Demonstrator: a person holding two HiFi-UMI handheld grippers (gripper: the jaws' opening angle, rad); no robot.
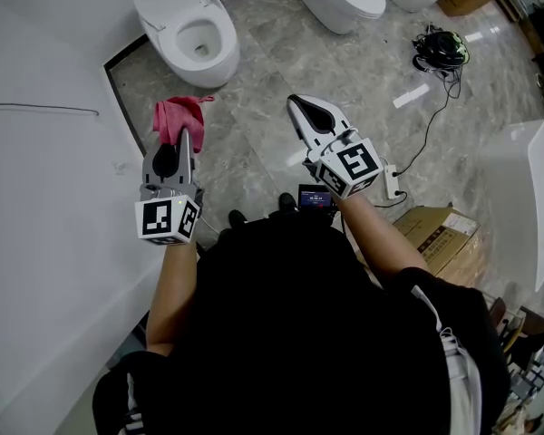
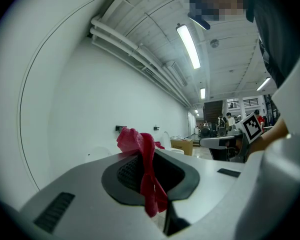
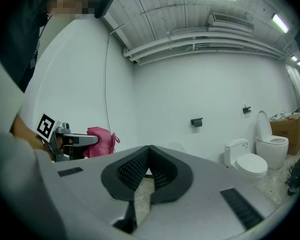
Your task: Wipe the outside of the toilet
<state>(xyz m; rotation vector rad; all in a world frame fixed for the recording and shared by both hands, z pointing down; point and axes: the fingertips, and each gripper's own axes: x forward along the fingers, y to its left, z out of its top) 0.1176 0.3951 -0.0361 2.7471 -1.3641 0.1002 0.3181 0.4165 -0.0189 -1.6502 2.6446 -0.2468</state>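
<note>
The left tongs [image 1: 183,137] pinch a pink cloth [image 1: 176,116] short of the toilet [image 1: 191,36] at far left, the right tongs [image 1: 296,103] pressed together and empty; the thinly held cloth could slip out mid-wipe.

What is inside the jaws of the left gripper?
A pink cloth is pinched between the left gripper's jaws and bunches out past their tips. It covers the contact area, so nothing else can be seen.
</note>
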